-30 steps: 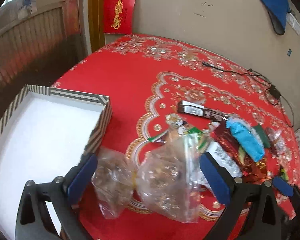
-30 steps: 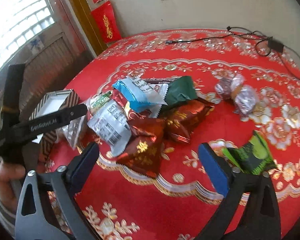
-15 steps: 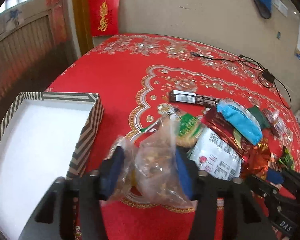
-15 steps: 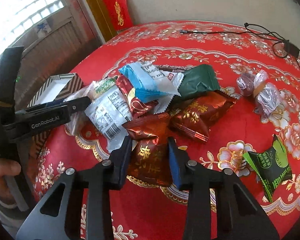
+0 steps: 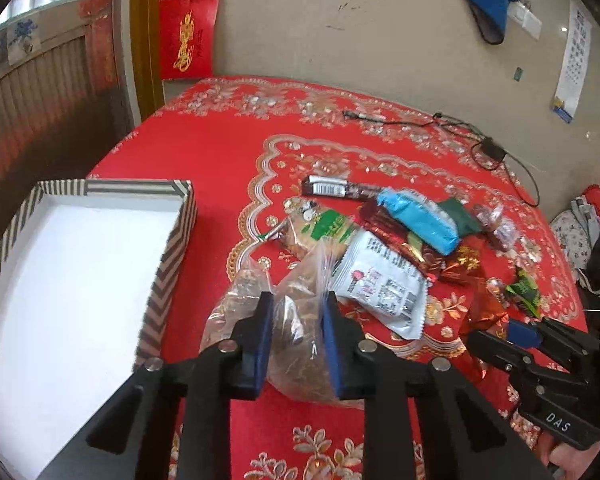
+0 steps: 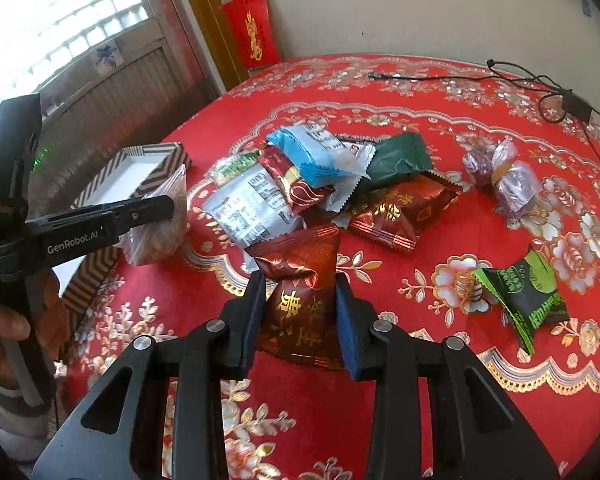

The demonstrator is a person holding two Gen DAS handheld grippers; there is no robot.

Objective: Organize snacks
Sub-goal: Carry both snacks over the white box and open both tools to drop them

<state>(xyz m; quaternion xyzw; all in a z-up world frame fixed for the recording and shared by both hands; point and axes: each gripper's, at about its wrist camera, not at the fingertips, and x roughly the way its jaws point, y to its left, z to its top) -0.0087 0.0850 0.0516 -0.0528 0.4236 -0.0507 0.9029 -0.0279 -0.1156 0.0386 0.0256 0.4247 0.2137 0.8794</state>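
My left gripper (image 5: 296, 330) is shut on a clear plastic bag of brown snacks (image 5: 296, 344), lifted just above the red tablecloth, right of the striped white box (image 5: 80, 280). My right gripper (image 6: 300, 312) is shut on a dark red foil packet with gold characters (image 6: 300, 280) and holds it off the cloth. A pile of packets lies behind: a white one (image 5: 380, 284), a blue one (image 5: 420, 220), a dark green one (image 6: 396, 160) and another red foil one (image 6: 400, 210). The left gripper and its bag also show in the right wrist view (image 6: 156, 216).
A green-black packet (image 6: 528, 300) and a clear bag of dark sweets (image 6: 504, 180) lie to the right. A black cable with adapter (image 6: 572, 106) runs along the far side. The box (image 6: 136, 172) sits at the table's left edge.
Both grippers went from open to shut. The left closed on the clear bag, the right on the red foil packet, and both items have lifted slightly.
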